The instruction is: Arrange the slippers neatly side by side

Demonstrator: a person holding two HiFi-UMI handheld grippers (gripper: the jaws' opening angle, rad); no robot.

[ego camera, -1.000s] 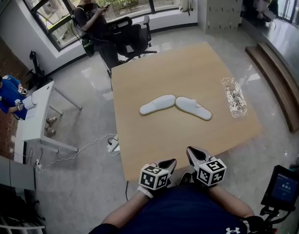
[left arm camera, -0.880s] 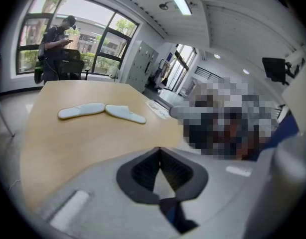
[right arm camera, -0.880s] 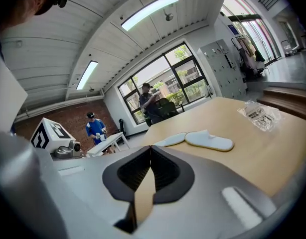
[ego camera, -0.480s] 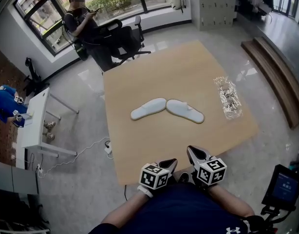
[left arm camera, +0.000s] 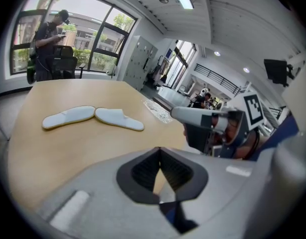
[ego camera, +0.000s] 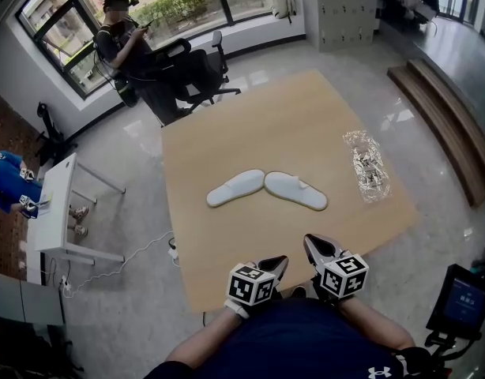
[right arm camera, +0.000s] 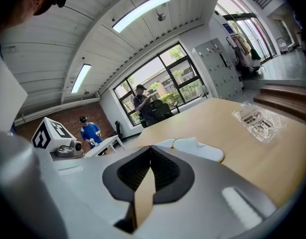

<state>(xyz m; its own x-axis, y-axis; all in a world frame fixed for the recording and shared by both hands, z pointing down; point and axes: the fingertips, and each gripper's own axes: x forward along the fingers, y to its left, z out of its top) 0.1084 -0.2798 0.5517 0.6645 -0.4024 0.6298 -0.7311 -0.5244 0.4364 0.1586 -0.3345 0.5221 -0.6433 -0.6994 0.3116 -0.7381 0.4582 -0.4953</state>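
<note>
Two white slippers lie toe to toe in a shallow V on the wooden table (ego camera: 306,125): the left slipper (ego camera: 235,188) (left arm camera: 68,117) and the right slipper (ego camera: 295,190) (left arm camera: 119,118) (right arm camera: 199,149). Both grippers are held close to my body at the table's near edge, well short of the slippers. My left gripper (ego camera: 276,265) (left arm camera: 160,158) is shut with nothing in it. Beside it, the right gripper (ego camera: 313,247) (right arm camera: 151,158) is also shut and empty; it shows in the left gripper view too.
A clear plastic bag (ego camera: 366,164) (right arm camera: 257,118) lies on the table's right side. A person sits on an office chair (ego camera: 132,46) beyond the far edge. A small white table (ego camera: 57,212) stands at left, a wooden step (ego camera: 440,117) at right, a screen (ego camera: 462,300) low right.
In the head view the table and slippers have slid left and lower, so I have come nearer. Both grippers keep their place in the picture and stay shut.
</note>
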